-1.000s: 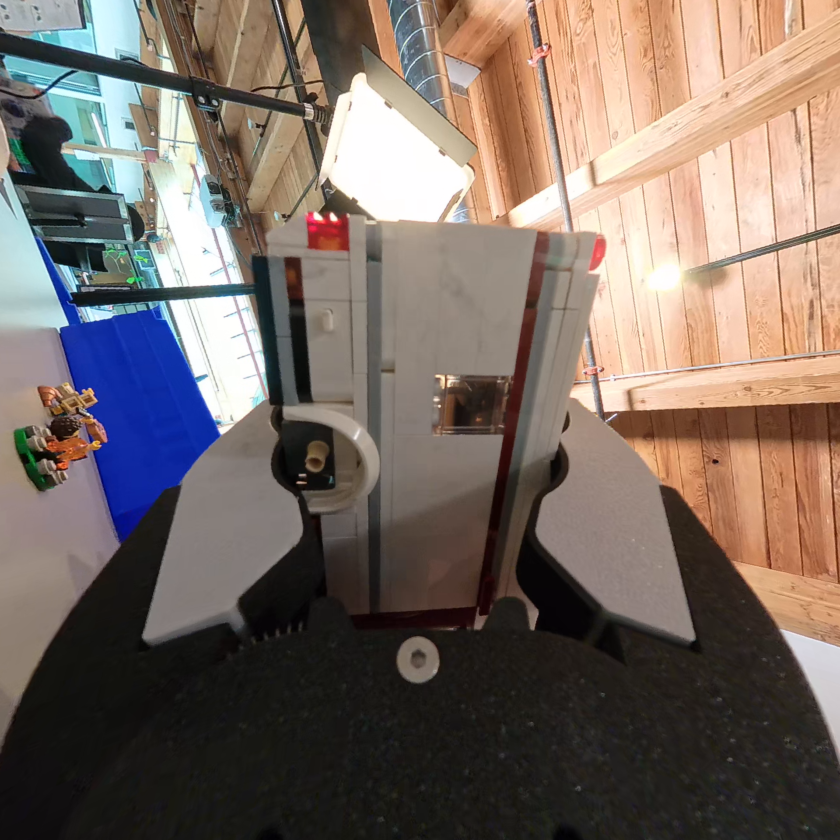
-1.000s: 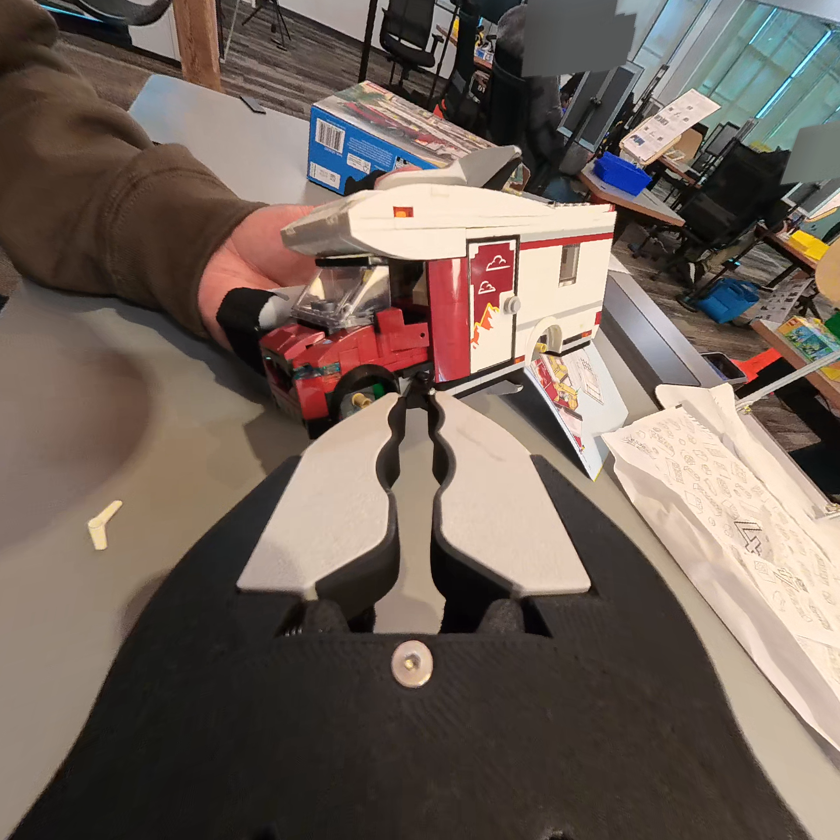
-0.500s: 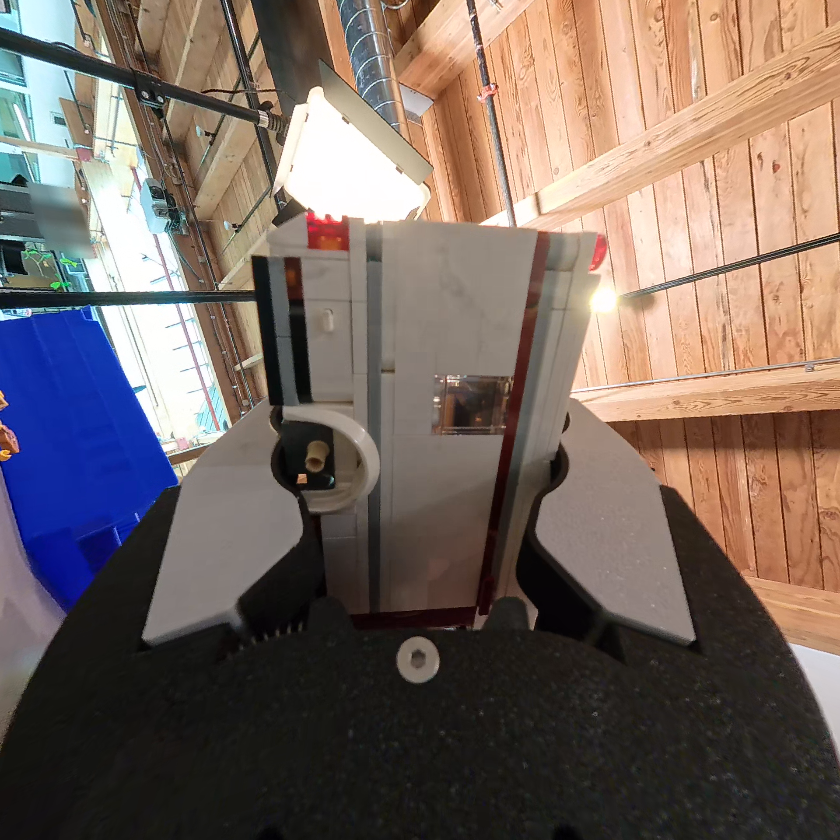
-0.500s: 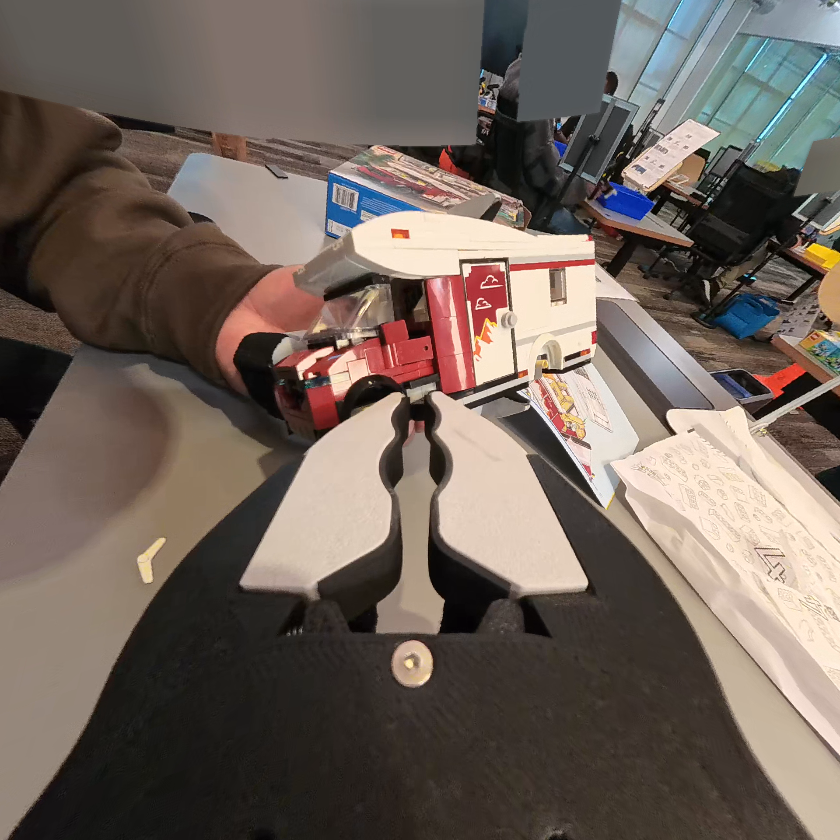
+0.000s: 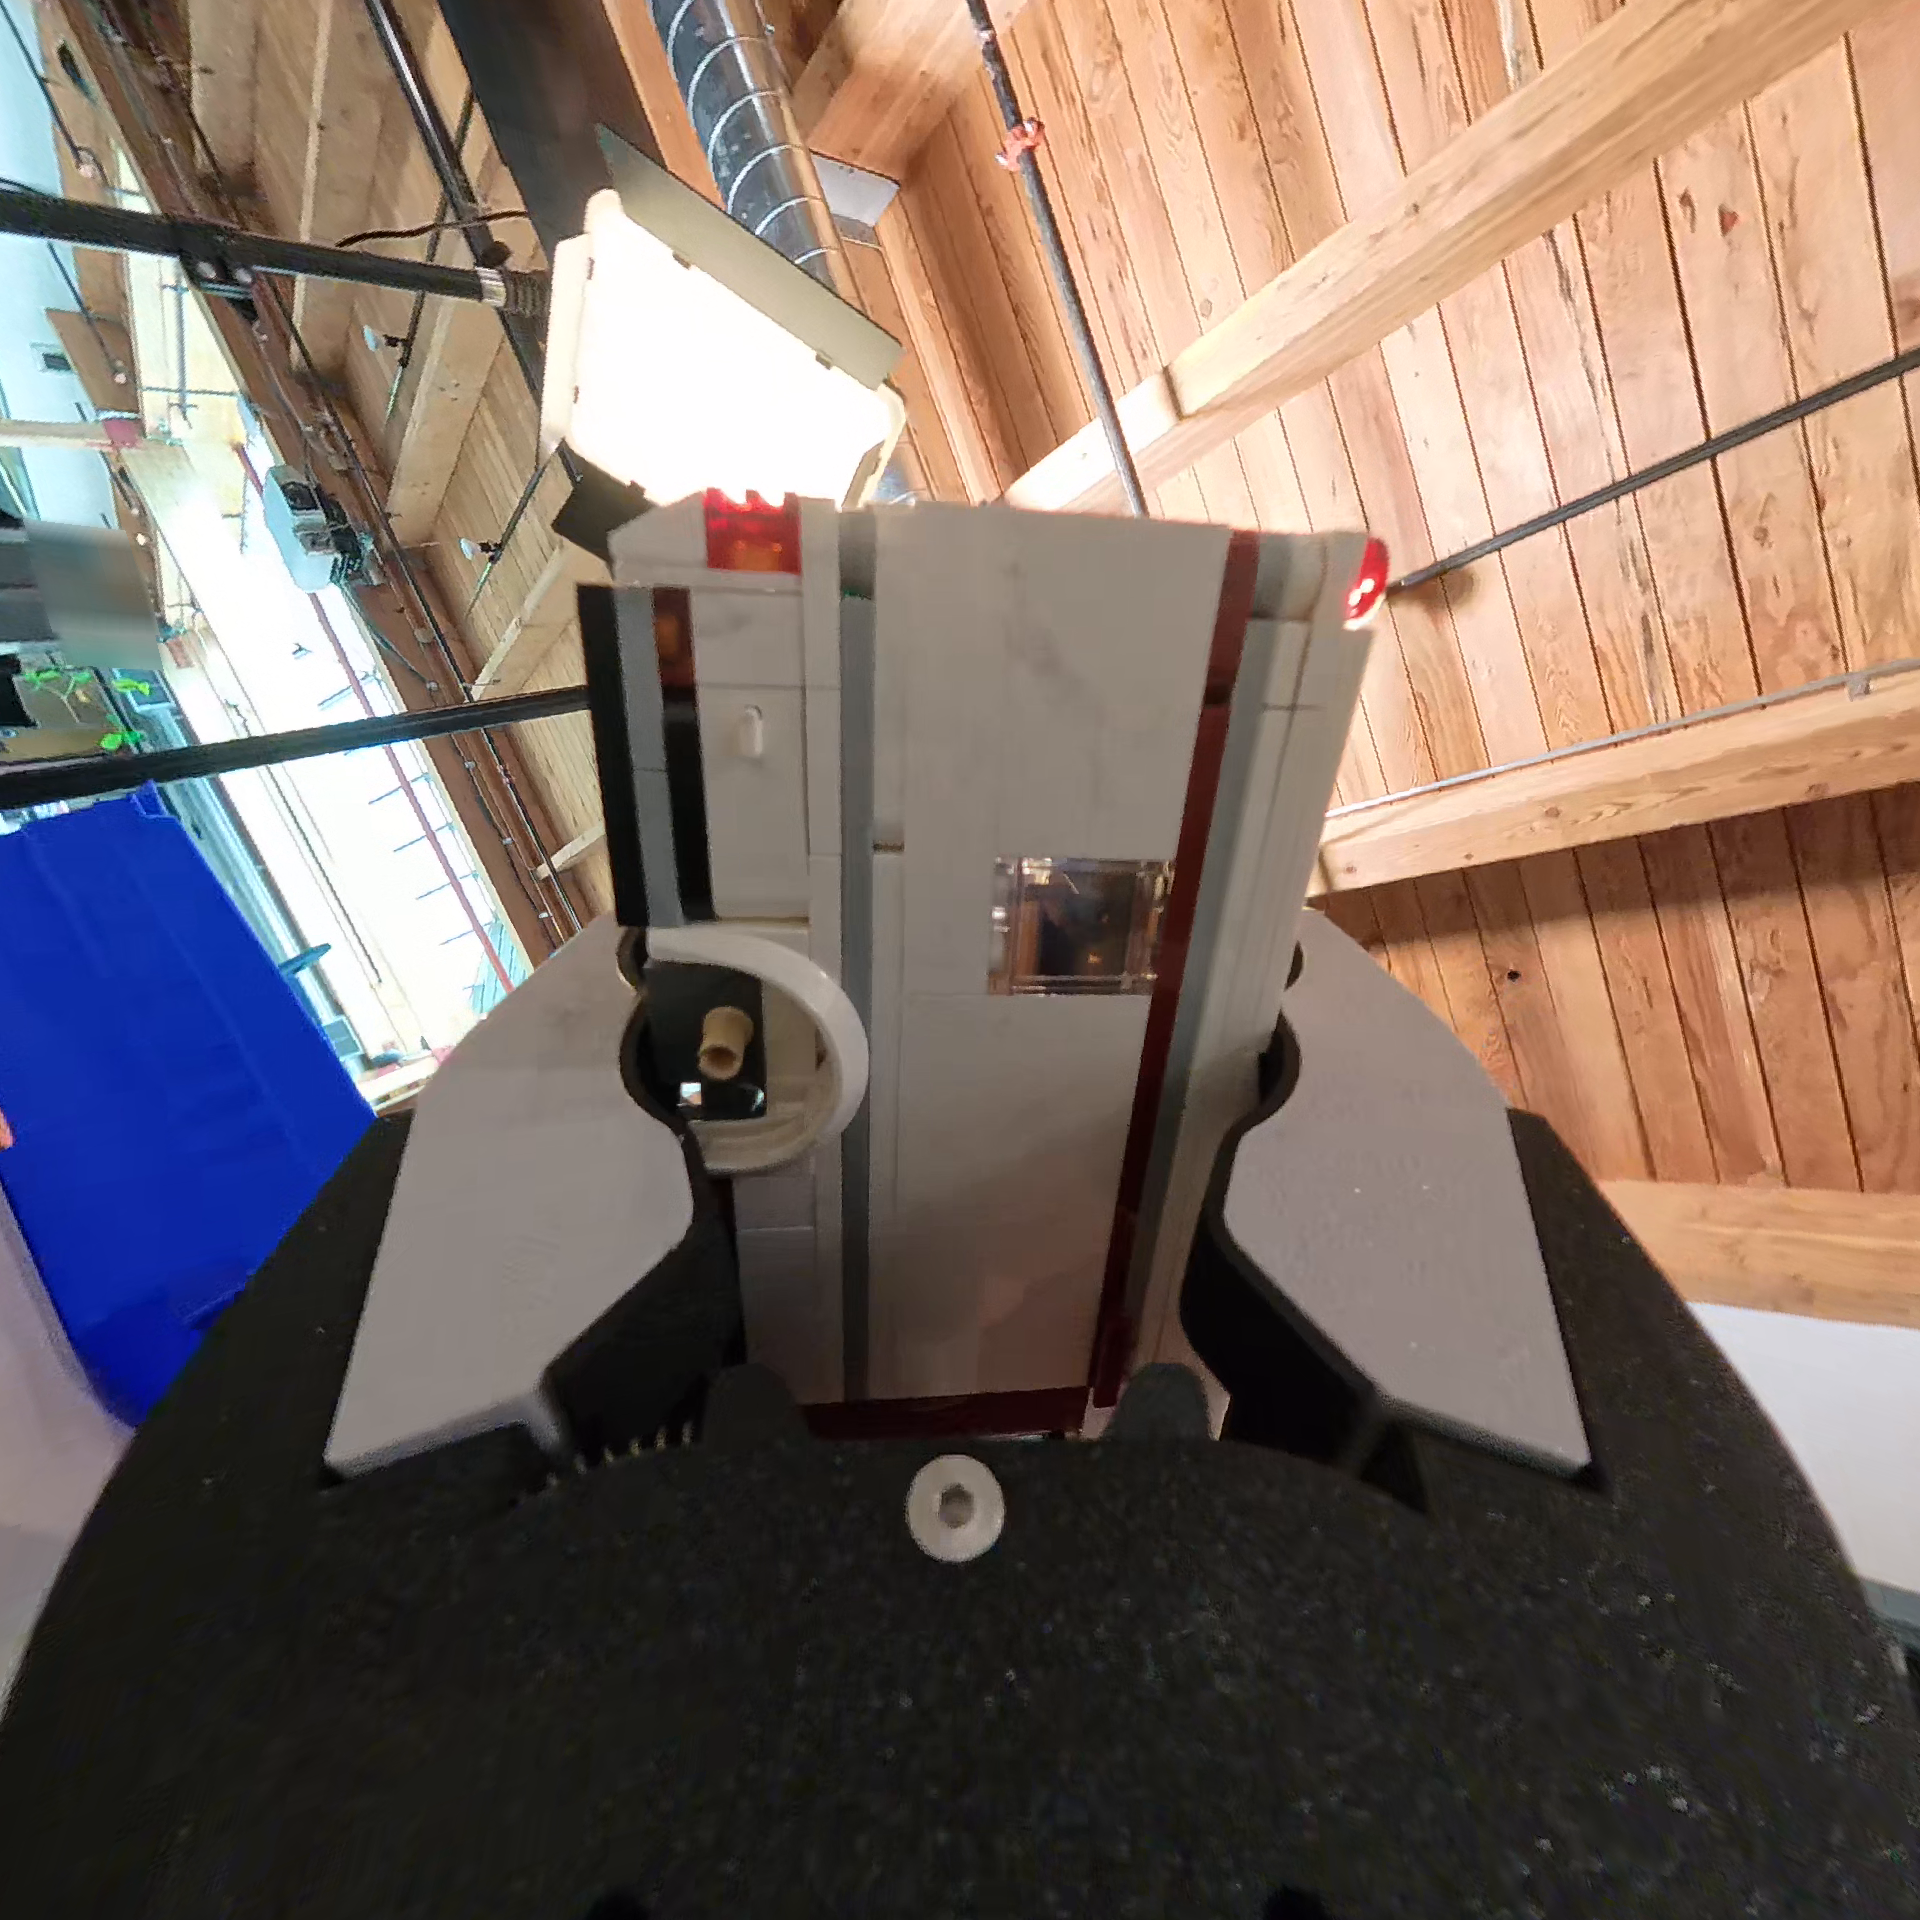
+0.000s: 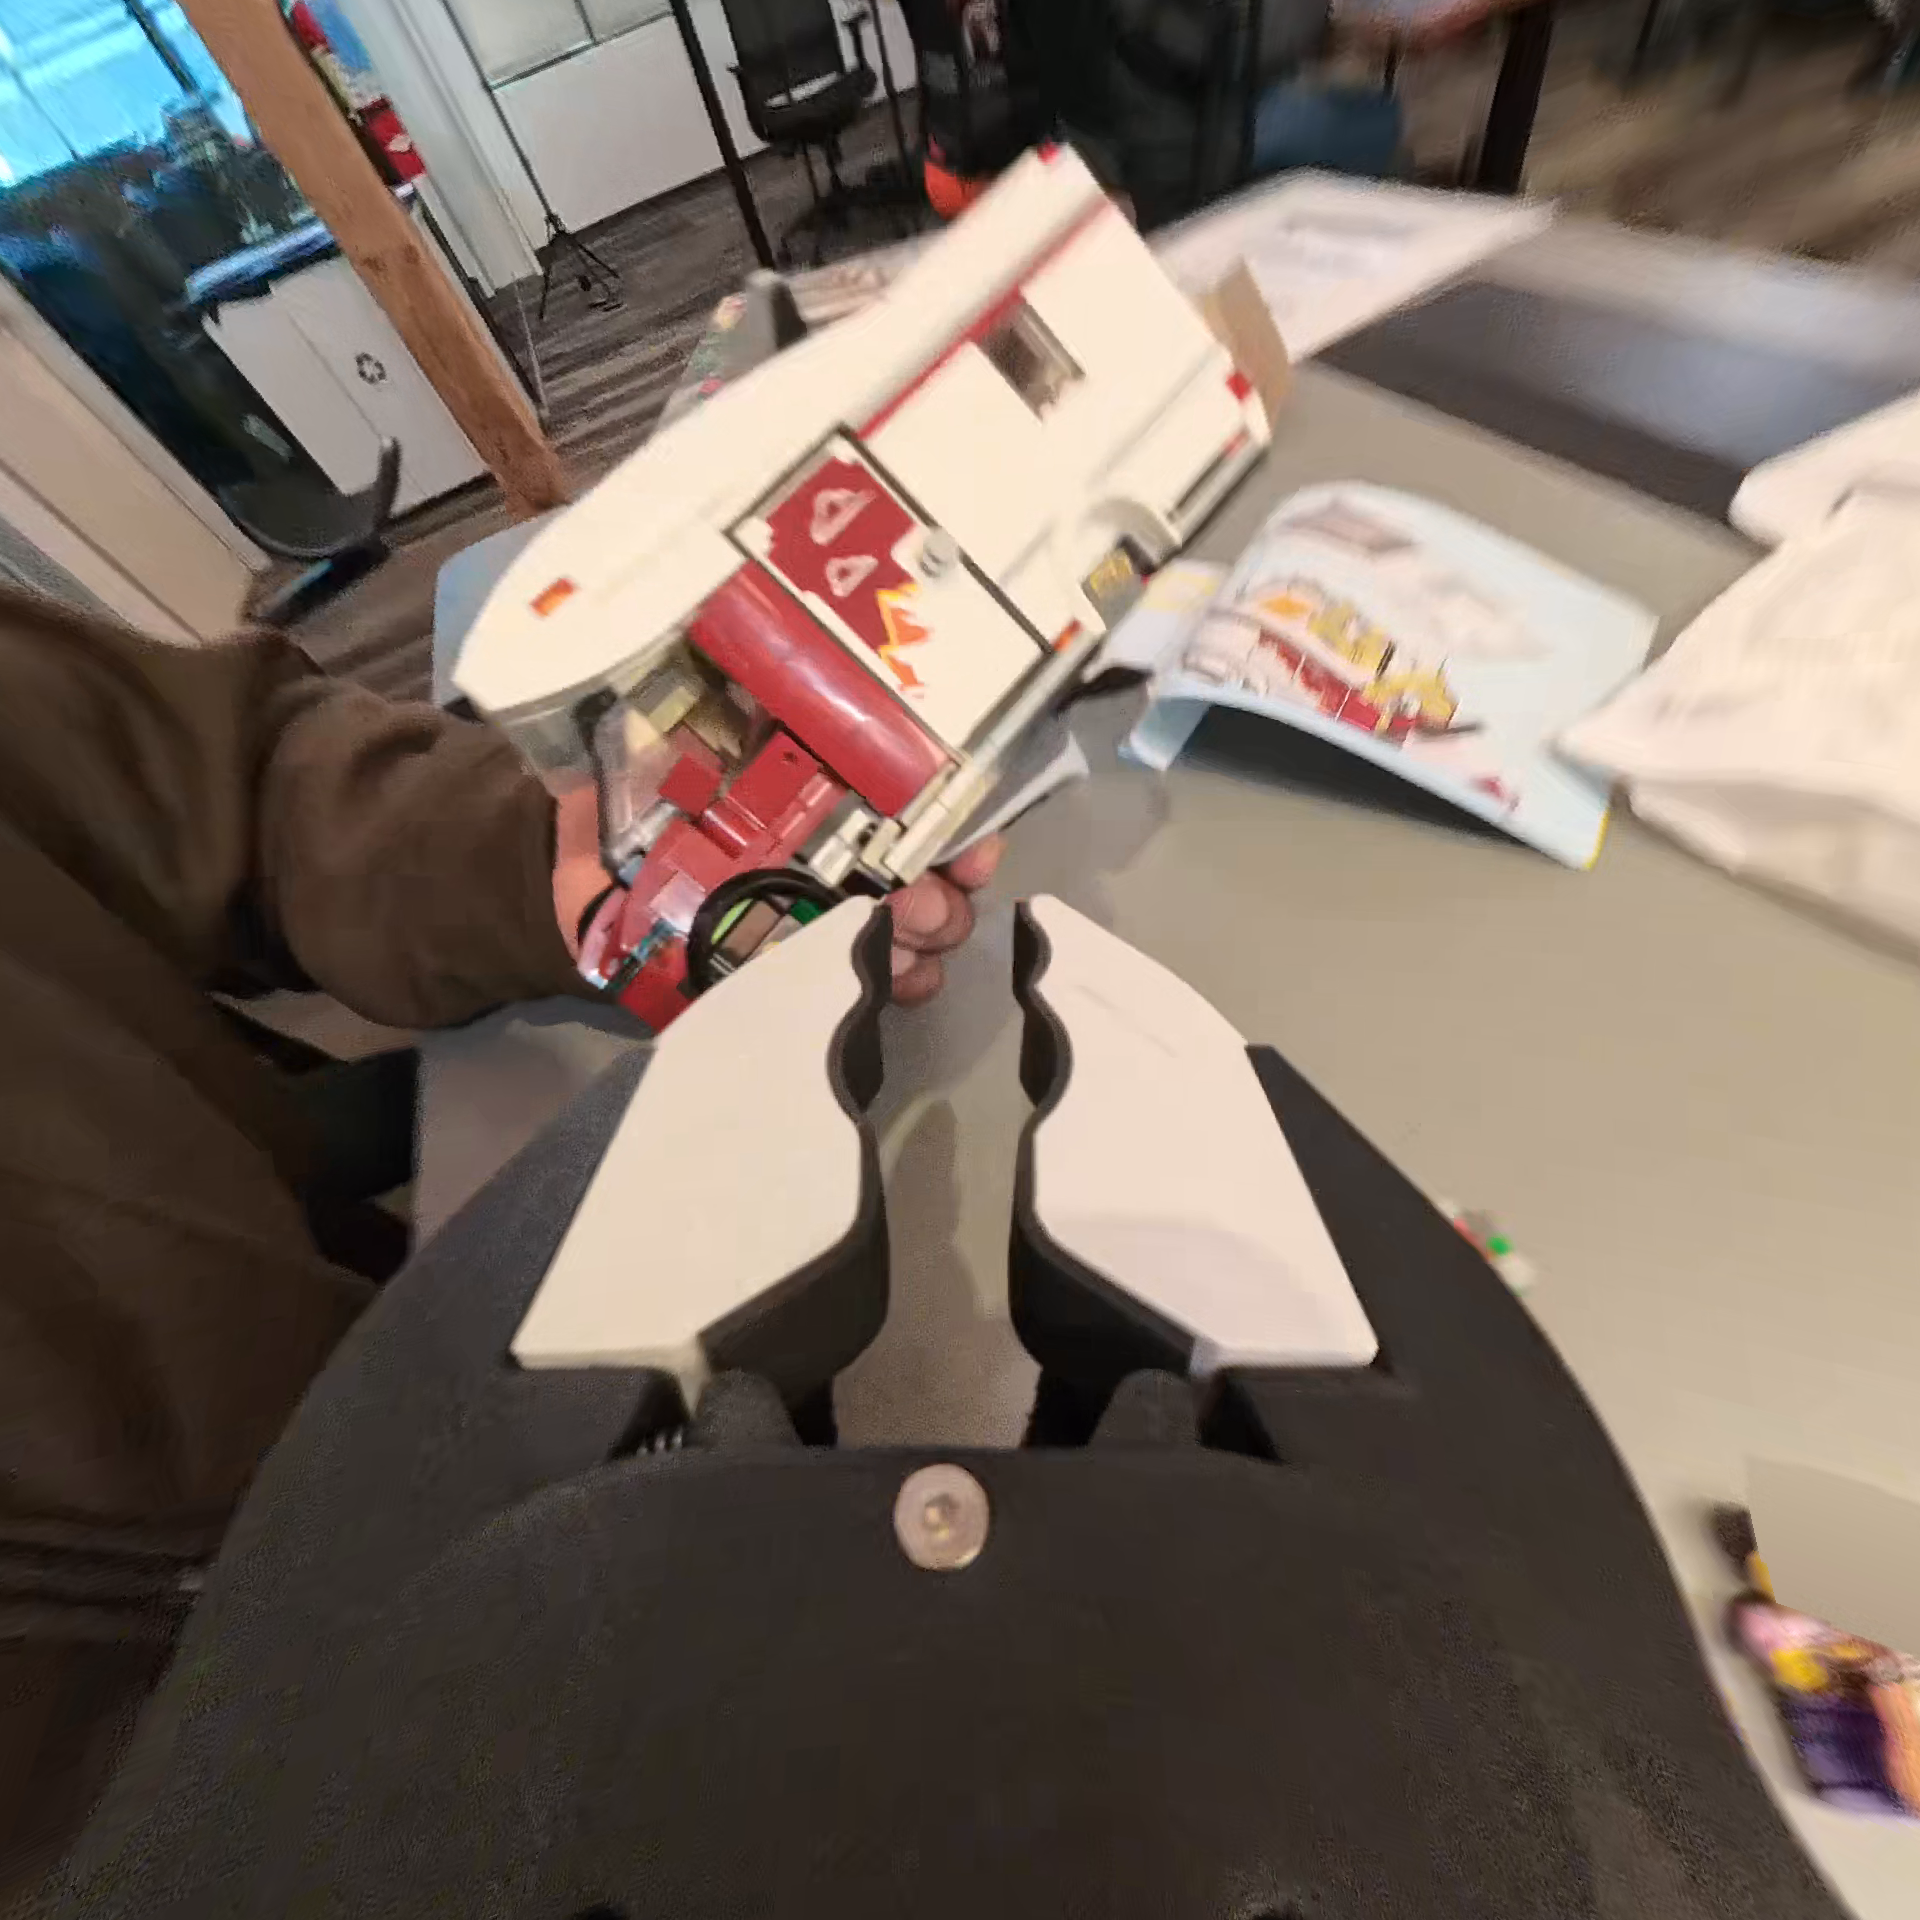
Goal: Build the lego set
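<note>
Your left gripper clamped the toy camper across its body, tilting it off the table for access underneath; your right gripper hovered nearby, fingers slightly apart, empty.

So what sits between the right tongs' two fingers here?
Nothing is gripped: the right tongs stand apart on bare grey table, with a person's fingertips showing just beyond the gap. Right wrist view.

No writing can be read; the booklet is too blurred. A recycling sign marks the white bin.
</note>
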{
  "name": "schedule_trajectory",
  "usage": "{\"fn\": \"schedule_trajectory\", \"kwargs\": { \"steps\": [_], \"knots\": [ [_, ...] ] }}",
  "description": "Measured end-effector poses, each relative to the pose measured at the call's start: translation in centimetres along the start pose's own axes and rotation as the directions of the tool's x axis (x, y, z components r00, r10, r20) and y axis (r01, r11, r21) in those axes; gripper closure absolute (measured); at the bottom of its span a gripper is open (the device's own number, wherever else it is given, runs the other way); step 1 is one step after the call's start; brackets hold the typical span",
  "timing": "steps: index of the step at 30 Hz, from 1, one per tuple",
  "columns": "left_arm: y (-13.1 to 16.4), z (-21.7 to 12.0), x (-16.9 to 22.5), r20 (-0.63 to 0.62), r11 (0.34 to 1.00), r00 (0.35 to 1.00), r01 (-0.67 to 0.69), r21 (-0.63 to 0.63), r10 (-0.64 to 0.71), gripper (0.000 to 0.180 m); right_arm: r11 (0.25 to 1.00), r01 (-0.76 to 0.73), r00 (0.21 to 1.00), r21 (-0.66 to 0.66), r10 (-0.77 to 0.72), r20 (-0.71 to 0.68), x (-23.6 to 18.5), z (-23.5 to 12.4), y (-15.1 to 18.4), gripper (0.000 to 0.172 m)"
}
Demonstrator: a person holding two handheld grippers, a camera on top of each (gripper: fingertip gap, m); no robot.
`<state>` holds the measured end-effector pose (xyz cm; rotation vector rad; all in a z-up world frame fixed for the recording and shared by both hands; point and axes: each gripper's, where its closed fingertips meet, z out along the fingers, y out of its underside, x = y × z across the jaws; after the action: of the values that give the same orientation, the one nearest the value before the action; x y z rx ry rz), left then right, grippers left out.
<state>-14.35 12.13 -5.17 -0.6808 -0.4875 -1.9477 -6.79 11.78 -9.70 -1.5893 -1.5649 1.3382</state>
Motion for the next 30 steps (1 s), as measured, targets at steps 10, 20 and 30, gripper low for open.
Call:
{"fn": "schedule_trajectory", "kwargs": {
  "steps": [10,20,30],
  "knots": [
    [0.1,-0.5,-0.7,0.023,0.999,0.999,-0.043,0.006,0.043,0.071,0.958,-0.284,0.945,-0.04,0.287,0.158,-0.5,0.1,-0.4,0.14],
    [0.6,-0.4,-0.6,0.039,0.996,0.995,-0.091,-0.026,0.092,0.072,0.929,-0.353,0.908,-0.109,0.369,0.2,-0.3,0.8,0.6,0.142],
    [1.2,-0.3,-0.6,0.049,0.989,0.989,-0.135,-0.064,0.138,0.071,0.928,-0.355,0.9,-0.113,0.372,0.226,-0.6,1.1,1.0,0.155]
  ]
}}
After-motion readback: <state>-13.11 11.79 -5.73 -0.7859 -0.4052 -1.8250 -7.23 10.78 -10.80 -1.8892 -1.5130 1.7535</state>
